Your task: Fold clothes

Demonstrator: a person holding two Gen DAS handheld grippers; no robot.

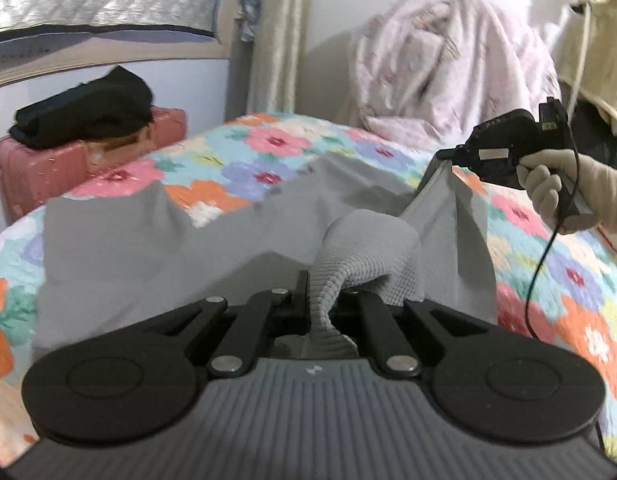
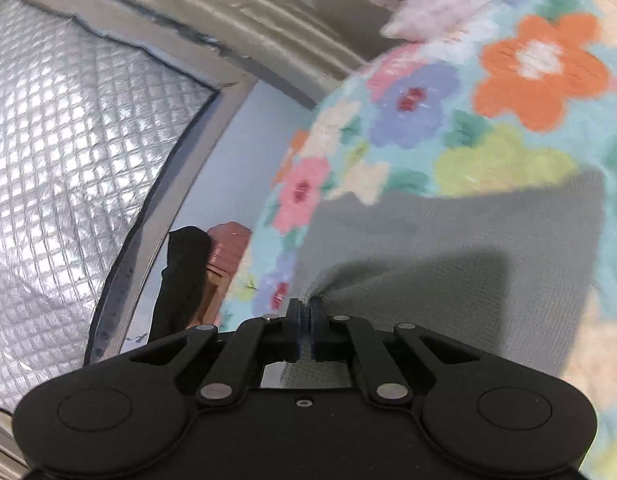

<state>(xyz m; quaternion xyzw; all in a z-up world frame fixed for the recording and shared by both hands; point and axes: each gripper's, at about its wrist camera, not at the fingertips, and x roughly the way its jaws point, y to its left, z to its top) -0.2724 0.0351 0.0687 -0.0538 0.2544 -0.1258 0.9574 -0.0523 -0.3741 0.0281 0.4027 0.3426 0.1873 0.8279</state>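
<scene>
Left gripper (image 1: 322,294) and right gripper (image 2: 306,312) each clamp the grey garment (image 1: 228,224). Bunched cloth hides the left fingertips; motion blur smears the floral bedspread (image 2: 508,128).

A plain grey waffle-knit garment (image 1: 236,232) lies on a bedspread (image 1: 268,148) of pink, orange, lilac and yellow flowers over turquoise. At ten o'clock, black clothes (image 1: 84,112) top a pink suitcase (image 1: 40,172).
</scene>
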